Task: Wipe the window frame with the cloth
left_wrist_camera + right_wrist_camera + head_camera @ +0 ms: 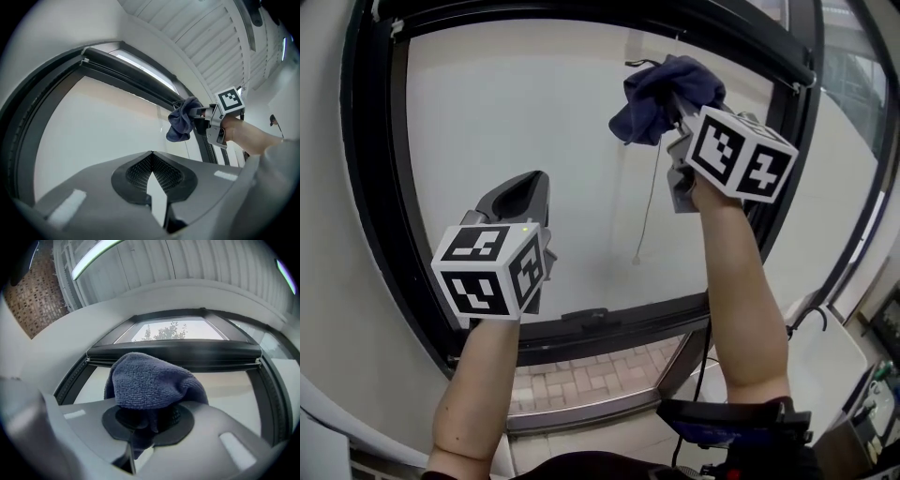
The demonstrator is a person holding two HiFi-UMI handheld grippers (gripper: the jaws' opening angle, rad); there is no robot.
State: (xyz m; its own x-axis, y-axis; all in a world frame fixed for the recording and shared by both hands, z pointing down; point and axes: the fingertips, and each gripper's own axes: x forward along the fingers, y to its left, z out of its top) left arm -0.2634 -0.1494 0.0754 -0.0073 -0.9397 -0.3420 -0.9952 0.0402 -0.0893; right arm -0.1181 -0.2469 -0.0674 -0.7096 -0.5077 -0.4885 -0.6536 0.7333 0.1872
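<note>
Hanging bunched from the right gripper (677, 111), whose jaws are clamped on it, the dark blue cloth (654, 101) is held near the upper bar of the window frame (370, 178). The left gripper (525, 192) is held lower, jaws together, empty

Bright window backlight, fisheye-warped edges

No words, numbers or brands can be read, only square markers on the left cube (492, 269) and right cube (741, 153).
</note>
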